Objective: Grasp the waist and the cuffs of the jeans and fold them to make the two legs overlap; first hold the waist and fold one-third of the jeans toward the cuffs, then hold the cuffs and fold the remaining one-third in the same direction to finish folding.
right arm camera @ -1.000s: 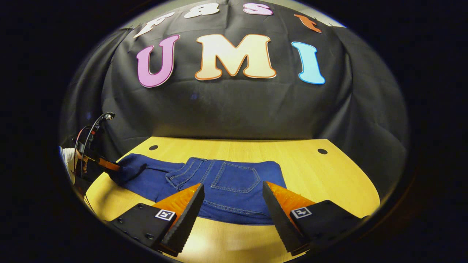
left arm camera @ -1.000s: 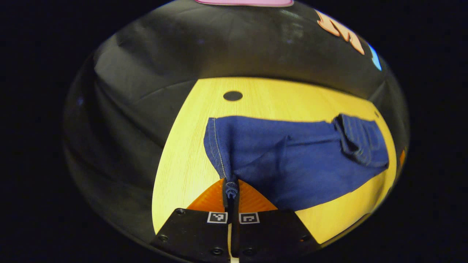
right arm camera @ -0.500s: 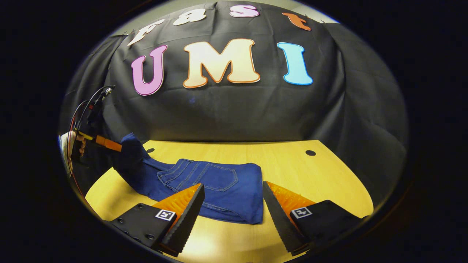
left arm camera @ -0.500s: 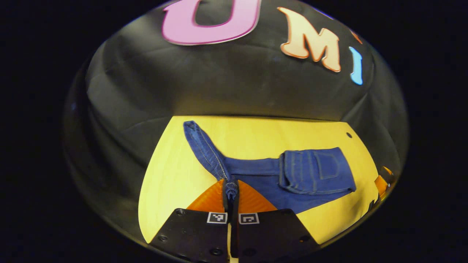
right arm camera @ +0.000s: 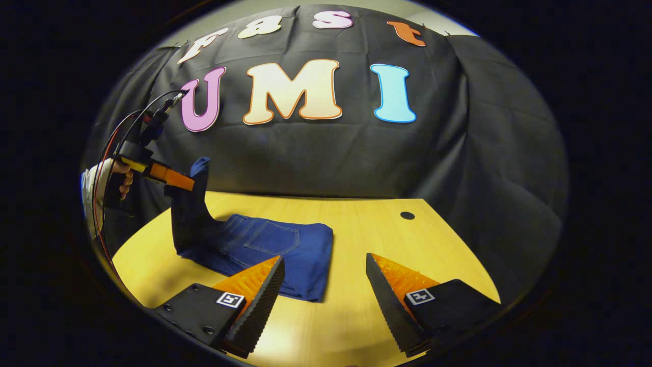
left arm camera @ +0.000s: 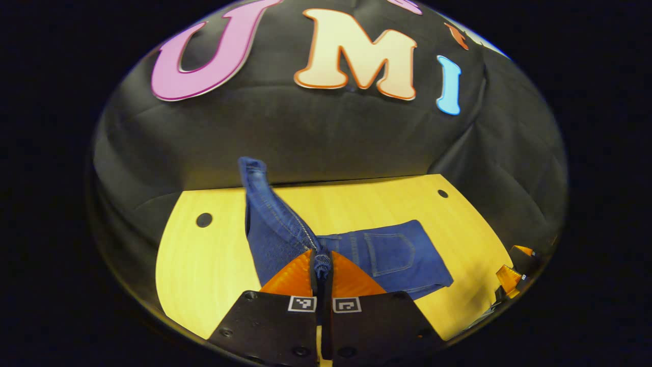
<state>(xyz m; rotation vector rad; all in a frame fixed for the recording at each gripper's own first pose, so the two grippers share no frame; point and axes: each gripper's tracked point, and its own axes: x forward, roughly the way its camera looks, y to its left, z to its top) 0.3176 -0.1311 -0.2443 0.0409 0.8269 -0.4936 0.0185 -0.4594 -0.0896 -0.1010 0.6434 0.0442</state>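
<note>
The dark blue jeans [right arm camera: 265, 243] lie on the yellow wooden table [right arm camera: 356, 229], with the waist part folded over and a back pocket [left arm camera: 389, 253] facing up. My left gripper [left arm camera: 322, 257] is shut on the cuff end [left arm camera: 322, 266], which it holds raised off the table so the leg stands up like a flap [left arm camera: 262, 204]. In the right gripper view, the left gripper [right arm camera: 191, 184] and the hand [right arm camera: 109, 178] holding it are at the far left, above the table. My right gripper [right arm camera: 325, 259] hovers open near the jeans' right edge, holding nothing.
Round holes sit in the table top near its back corners [left arm camera: 204, 219] [right arm camera: 407, 215]. The black cloth wall closes the back and sides. Bare table lies to the right of the jeans [right arm camera: 417, 244]. Red and black cables [right arm camera: 127, 127] trail from the left gripper.
My left gripper has lifted the cuffs up off the table and carried them toward the folded waist part. My right gripper has stayed open and drifted right.
</note>
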